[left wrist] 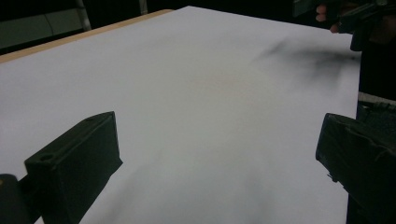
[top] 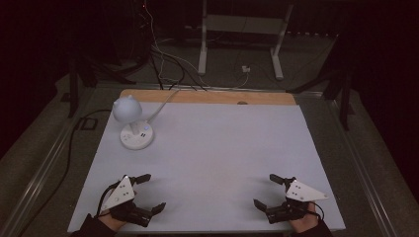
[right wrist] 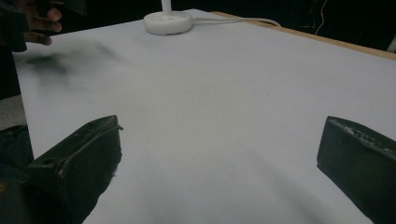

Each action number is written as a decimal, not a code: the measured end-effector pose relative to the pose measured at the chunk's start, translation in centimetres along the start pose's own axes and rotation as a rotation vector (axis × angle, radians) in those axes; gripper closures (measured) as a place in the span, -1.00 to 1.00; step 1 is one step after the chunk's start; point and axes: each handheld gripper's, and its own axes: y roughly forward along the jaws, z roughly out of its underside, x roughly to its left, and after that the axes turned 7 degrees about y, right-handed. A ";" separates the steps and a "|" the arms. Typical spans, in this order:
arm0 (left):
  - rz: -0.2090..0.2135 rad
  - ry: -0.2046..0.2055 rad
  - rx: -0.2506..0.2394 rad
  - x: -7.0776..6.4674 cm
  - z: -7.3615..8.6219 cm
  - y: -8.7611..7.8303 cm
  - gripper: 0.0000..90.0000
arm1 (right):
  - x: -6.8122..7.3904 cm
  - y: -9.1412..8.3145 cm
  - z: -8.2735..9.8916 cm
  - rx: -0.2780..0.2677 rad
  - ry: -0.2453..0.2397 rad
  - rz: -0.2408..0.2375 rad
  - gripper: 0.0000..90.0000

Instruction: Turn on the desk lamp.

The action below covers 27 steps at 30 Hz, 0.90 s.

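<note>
Table (top: 207, 148) far-left: lamp (top: 132, 123), beyond jaws.

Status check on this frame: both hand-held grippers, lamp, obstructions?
Left hand-held gripper open, empty. Right hand-held gripper open, empty. Lamp untouched, far-left corner. Nothing between.

A: The high view looks forward and down over the whole table (top: 212, 148).

B: Each gripper view sits low at its near edge, facing inward across it; both share the white middle.

A dark room: grey floor (top: 39, 143), white-legged stand (top: 242, 37) behind the table (top: 207, 148).
</note>
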 end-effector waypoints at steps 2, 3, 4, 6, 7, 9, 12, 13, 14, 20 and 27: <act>0.003 0.001 -0.004 0.0 -0.2 -0.1 -0.99 | 0.0 0.0 0.0 -0.003 -0.002 -0.001 -1.00; 0.006 -0.005 -0.007 -0.1 -0.3 -0.1 -0.99 | 0.0 0.0 0.0 -0.004 0.000 0.000 -1.00; 0.009 -0.008 -0.008 -0.1 -0.4 -0.1 -0.99 | 0.0 0.0 0.0 -0.004 0.000 0.000 -1.00; 0.011 -0.007 -0.010 -0.2 -0.6 -0.2 -0.99 | 0.1 -0.1 -0.1 -0.008 0.000 -0.001 -1.00; 0.013 -0.004 -0.009 -0.2 -0.8 -0.2 -0.99 | 0.1 -0.1 -0.1 -0.013 -0.003 0.000 -1.00; 0.013 -0.007 -0.012 -0.2 -1.1 -0.2 -0.99 | 0.1 -0.1 -0.2 -0.016 -0.006 0.002 -1.00; 0.004 -0.007 -0.014 0.0 -1.6 -0.2 -0.99 | 0.2 -0.2 -0.2 -0.018 -0.006 0.000 -1.00; 0.002 -0.002 -0.017 0.0 -1.8 -0.3 -0.99 | 0.2 -0.2 -0.2 -0.019 -0.005 -0.001 -1.00; 0.000 -0.001 -0.021 0.1 -2.0 -0.3 -0.99 | 0.2 -0.2 -0.2 -0.020 -0.003 -0.003 -1.00; -0.031 0.000 -0.034 0.5 -3.2 -0.3 -0.99 | 0.2 -0.2 -0.2 -0.022 -0.001 -0.004 -1.00; -0.078 -0.016 -0.048 1.1 -3.9 -0.5 -0.99 | 0.2 -0.2 -0.3 -0.030 0.006 -0.006 -1.00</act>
